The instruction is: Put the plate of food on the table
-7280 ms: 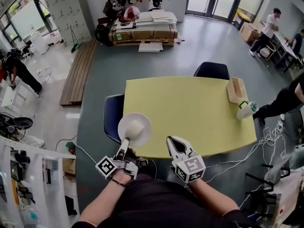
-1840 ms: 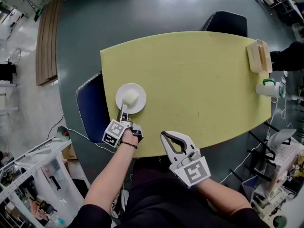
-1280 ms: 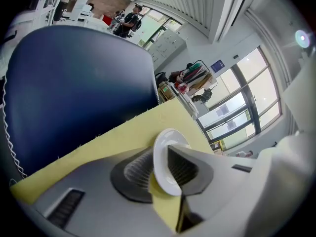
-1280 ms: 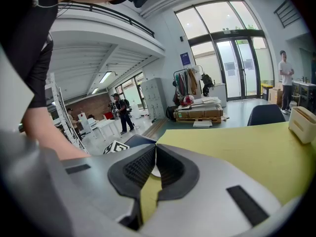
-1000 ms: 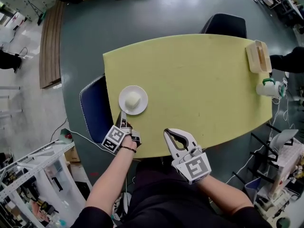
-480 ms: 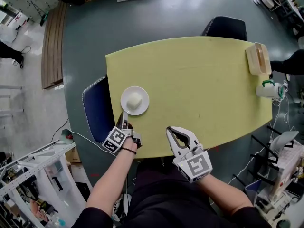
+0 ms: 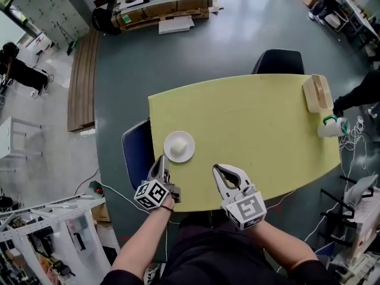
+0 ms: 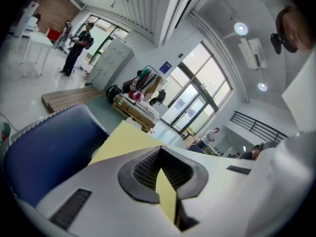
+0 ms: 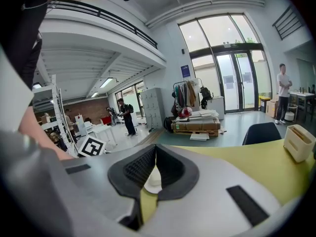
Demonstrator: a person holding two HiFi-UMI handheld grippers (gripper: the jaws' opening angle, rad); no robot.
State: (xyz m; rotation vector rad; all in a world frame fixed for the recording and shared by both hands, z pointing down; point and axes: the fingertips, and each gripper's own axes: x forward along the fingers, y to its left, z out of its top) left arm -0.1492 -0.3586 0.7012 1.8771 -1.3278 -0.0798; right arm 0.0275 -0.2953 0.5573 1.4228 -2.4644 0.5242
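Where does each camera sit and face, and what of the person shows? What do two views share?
Head view: on the head, facing steeply down at table and plate; forearms, left gripper, right gripper show.
Left gripper view: on that gripper, facing along its shut fingers past a chair and the table; only fingers show.
Right gripper view: on that gripper, facing along its shut fingers across the table; the left gripper shows too.
Shared: head and right gripper views show the plate.
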